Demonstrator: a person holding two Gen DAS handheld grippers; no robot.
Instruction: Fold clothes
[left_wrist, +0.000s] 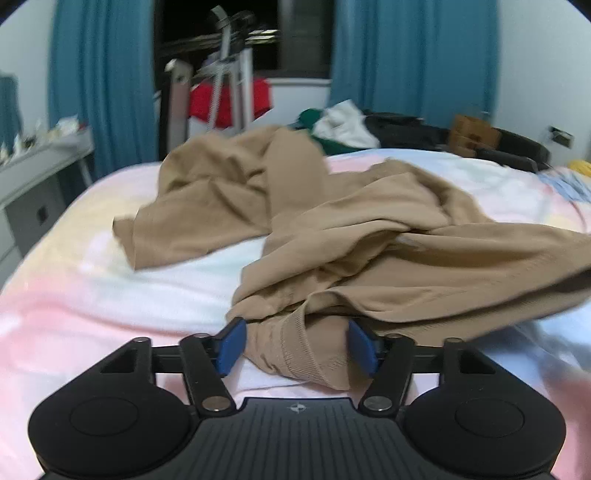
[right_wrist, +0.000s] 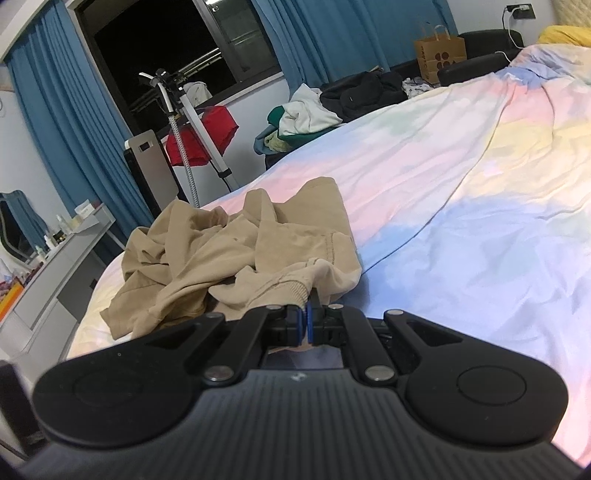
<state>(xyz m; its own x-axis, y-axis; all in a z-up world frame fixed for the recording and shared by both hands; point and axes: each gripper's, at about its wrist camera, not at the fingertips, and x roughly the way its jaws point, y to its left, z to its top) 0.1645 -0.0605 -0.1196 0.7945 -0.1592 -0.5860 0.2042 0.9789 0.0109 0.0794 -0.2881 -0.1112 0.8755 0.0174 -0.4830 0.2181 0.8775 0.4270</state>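
A crumpled tan sweatshirt (left_wrist: 332, 229) lies on the pastel bedsheet (left_wrist: 92, 295). In the left wrist view my left gripper (left_wrist: 295, 345) is open, its blue pads standing on either side of a ribbed tan cuff (left_wrist: 299, 350) that rests between them. In the right wrist view the same tan sweatshirt (right_wrist: 221, 254) is bunched at the bed's left edge. My right gripper (right_wrist: 306, 319) is shut, its blue pads pressed together on the sweatshirt's ribbed edge (right_wrist: 284, 286).
A pile of other clothes (right_wrist: 306, 114) sits beyond the bed, with dark seating (right_wrist: 476, 55) and a paper bag (right_wrist: 439, 51). A garment steamer stand (right_wrist: 192, 122) with red cloth stands by the window. A grey desk (right_wrist: 55, 277) lines the left wall.
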